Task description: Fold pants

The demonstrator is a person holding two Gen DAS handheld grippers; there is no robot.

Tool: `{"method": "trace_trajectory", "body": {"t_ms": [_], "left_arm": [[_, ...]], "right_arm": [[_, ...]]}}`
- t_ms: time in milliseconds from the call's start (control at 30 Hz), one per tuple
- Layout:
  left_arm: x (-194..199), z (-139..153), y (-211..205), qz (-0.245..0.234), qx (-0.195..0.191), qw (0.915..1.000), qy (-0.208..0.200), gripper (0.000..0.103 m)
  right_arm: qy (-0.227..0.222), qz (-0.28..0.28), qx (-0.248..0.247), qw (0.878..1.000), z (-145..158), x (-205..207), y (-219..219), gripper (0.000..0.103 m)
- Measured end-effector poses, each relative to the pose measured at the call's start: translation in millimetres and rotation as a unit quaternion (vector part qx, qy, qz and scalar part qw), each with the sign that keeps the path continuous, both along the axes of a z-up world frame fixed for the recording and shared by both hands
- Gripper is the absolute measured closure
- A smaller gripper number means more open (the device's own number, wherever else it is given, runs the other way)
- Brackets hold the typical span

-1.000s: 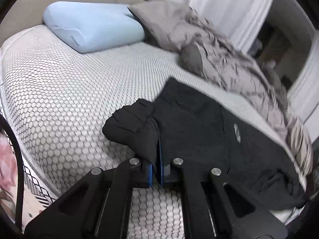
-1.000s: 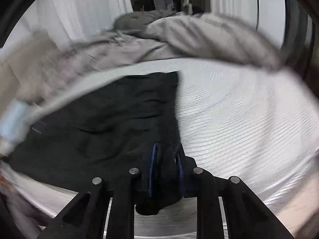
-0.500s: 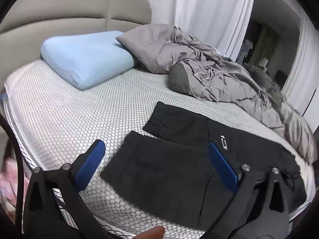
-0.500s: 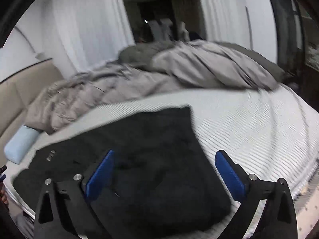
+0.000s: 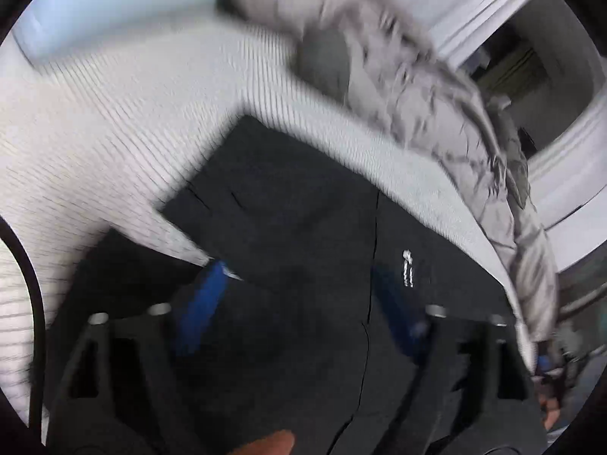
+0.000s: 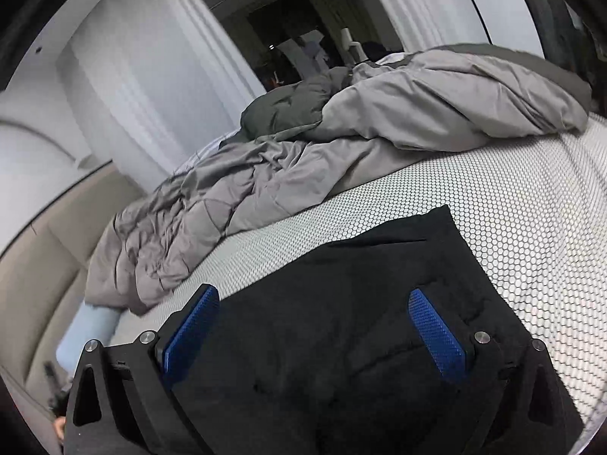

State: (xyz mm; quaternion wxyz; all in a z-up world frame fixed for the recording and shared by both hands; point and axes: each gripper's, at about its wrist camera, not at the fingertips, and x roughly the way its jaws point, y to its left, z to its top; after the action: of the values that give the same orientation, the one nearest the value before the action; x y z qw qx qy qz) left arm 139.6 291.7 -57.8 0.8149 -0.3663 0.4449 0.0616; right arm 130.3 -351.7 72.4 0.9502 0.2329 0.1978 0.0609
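Left wrist view: heavily motion-blurred. Black pants [image 5: 303, 235] lie flat on a white honeycomb-mesh mattress [image 5: 114, 132], filling the lower frame; a small white logo shows on the fabric. Left gripper [image 5: 299, 303] hangs over them, jaws apart but narrowing after opening wide half a sec ago; nothing pinched, tho a sec ago they clamped a bunched leg end. Fingertip [image 5: 273, 441] cut off at bottom edge. Pale blue pillow [image 5: 114, 7] and grey duvet [image 5: 436, 106] smeared, hard to make out.

Right wrist view: sharp. Right gripper [image 6: 315, 326] jaws wide open, empty, above the pants [image 6: 360, 303]; a sec ago they were shut on cloth. Only this view shows the beige headboard [image 6: 57, 235] and white curtains [image 6: 151, 76]; the pillow [image 6: 87, 330] is mostly hidden behind the duvet [image 6: 341, 144].
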Motion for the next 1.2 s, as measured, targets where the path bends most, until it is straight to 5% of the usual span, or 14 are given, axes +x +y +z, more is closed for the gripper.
{"method": "trace_trajectory", "body": {"t_ms": [67,267,367,400,467,533,633,700,767,867,933,1033,1200], "left_arm": [[10,-22,7,0.019,-0.035,0.9989,0.025,0.037],[14,-19,17,0.039,-0.026,0.9989,0.01,0.042],[22,-20,25,0.063,-0.016,0.9978,0.012,0.068],[26,-18,28,0.076,-0.009,0.9971,0.006,0.1],[23,0,29,0.086,-0.009,0.9954,-0.04,0.101],[16,31,19,0.087,0.039,0.9918,-0.085,0.101],[28,40,14,0.082,0.153,0.9837,-0.048,0.097],[36,21,15,0.085,0.143,0.986,0.008,0.097],[29,22,12,0.086,0.124,0.9886,-0.002,0.096],[18,40,4,0.079,0.135,0.9871,-0.034,0.064],[9,51,2,0.083,0.126,0.9862,-0.067,0.028],[2,63,-3,0.079,0.119,0.9845,-0.101,0.019],[11,63,-13,0.057,0.12,0.9868,-0.092,0.015]], "right_arm": [[0.003,-0.004,-0.001,1.0,-6,3,-6,0.001],[0.026,-0.025,-0.034,0.999,-23,10,-22,0.001],[0.025,-0.03,-0.034,0.999,-27,11,-30,0.001],[0.023,-0.033,-0.031,0.999,-27,11,-32,0.001],[0.016,-0.037,-0.026,0.999,-27,10,-35,0.001],[0.01,-0.042,-0.027,0.999,-26,9,-35,0.001],[0.013,-0.048,-0.038,0.998,-26,8,-34,0.001],[0.018,-0.055,-0.043,0.997,-27,8,-34,0.001],[0.028,-0.061,-0.048,0.997,-28,11,-38,0.001],[0.055,-0.059,-0.058,0.995,-25,23,-48,0.001],[0.073,-0.053,-0.057,0.994,-23,41,-60,0.001],[0.13,-0.026,-0.05,0.99,-30,87,-76,0.002],[0.198,-0.02,-0.082,0.977,-49,157,-91,0.012]]}}
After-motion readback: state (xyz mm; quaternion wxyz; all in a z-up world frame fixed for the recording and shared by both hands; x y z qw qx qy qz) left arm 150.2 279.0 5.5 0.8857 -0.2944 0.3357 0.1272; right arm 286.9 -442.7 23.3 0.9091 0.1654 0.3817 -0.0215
